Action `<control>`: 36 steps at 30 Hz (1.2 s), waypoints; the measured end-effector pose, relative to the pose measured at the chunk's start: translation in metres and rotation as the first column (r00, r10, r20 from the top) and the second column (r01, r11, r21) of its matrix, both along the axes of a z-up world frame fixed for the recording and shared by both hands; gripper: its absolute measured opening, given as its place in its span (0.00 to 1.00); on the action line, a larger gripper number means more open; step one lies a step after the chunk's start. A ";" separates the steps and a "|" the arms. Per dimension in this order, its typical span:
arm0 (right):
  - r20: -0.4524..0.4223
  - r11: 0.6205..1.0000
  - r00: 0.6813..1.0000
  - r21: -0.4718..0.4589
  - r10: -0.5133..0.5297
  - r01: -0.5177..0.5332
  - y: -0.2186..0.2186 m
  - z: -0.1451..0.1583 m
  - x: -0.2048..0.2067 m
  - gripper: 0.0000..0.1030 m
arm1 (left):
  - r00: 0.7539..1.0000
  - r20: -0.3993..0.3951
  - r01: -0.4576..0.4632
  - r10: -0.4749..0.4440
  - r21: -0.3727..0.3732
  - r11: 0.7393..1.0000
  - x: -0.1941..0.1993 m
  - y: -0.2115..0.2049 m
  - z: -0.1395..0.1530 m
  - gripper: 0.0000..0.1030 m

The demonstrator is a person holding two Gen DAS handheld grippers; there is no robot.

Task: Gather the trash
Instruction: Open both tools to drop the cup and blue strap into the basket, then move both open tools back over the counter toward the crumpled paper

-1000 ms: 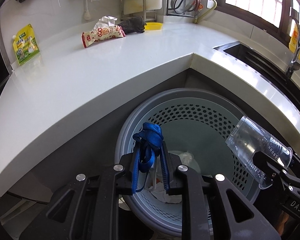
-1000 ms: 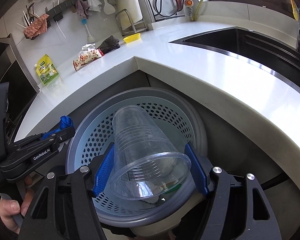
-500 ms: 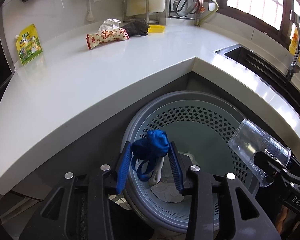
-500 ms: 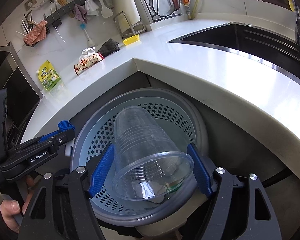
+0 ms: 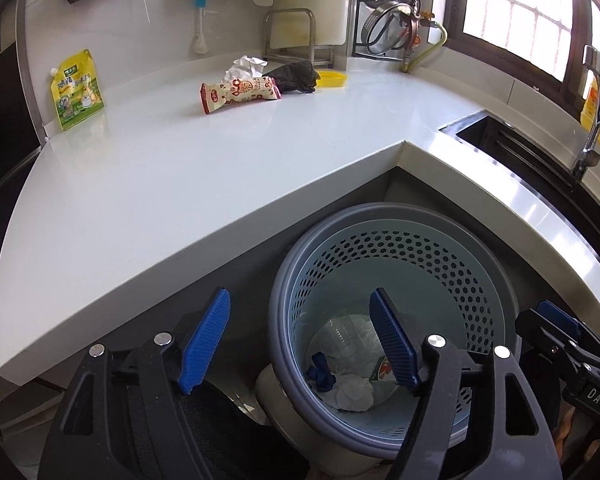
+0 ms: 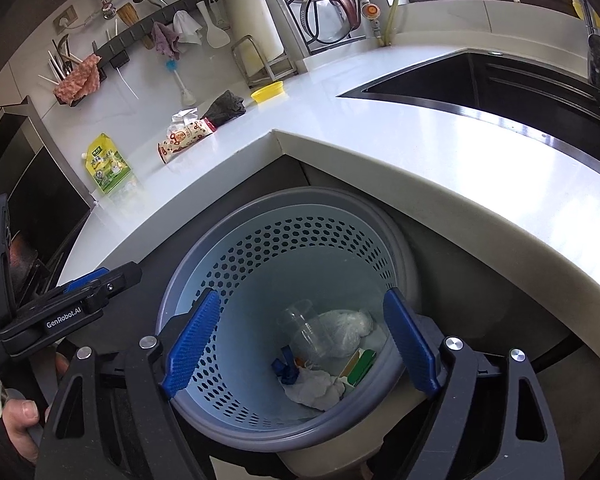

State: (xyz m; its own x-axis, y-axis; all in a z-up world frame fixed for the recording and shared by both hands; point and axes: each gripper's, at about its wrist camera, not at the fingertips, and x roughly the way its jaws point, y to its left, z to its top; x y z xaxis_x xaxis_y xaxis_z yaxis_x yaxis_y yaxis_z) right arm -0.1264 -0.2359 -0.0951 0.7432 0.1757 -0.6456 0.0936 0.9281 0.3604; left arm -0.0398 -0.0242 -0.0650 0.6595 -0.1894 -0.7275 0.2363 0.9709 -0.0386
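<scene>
- The left hand-held gripper (image 5: pixel 300 340) and the right hand-held gripper (image 6: pixel 300 340) have both just been opening; their jaws stand wide with nothing between them.
- The clear cup (image 6: pixel 306 330) and blue scrap (image 6: pixel 285 369) lie in the bin (image 6: pixel 380 216).
- Lift both clear of the rim before reaching out.
- Next likely targets: the snack wrapper (image 5: pixel 240 95) and crumpled tissue (image 5: pixel 244 67) far back on the bench (image 5: pixel 180 168).

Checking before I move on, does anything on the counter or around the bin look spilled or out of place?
Nothing spilled. Litter remains on the counter: a snack wrapper, a crumpled tissue and a dark rag bunched together. The clear cup and blue scrap lie inside the bin.
</scene>
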 end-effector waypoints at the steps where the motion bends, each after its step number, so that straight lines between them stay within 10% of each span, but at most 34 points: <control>1: 0.005 1.000 1.000 0.000 0.004 -0.004 0.001 0.001 0.000 0.78 | 1.000 0.005 -0.006 0.006 0.000 1.000 -0.001 0.003 0.002 0.72; 16: 0.071 0.996 0.996 -0.063 0.062 -0.058 0.010 0.033 0.023 0.78 | 0.986 0.137 -0.090 0.093 -0.032 0.995 0.034 0.049 0.055 0.86; 36: 0.053 0.990 0.993 -0.103 0.103 -0.098 -0.016 0.088 0.193 0.78 | 0.975 0.205 -0.090 0.089 -0.003 0.996 0.230 0.037 0.091 0.92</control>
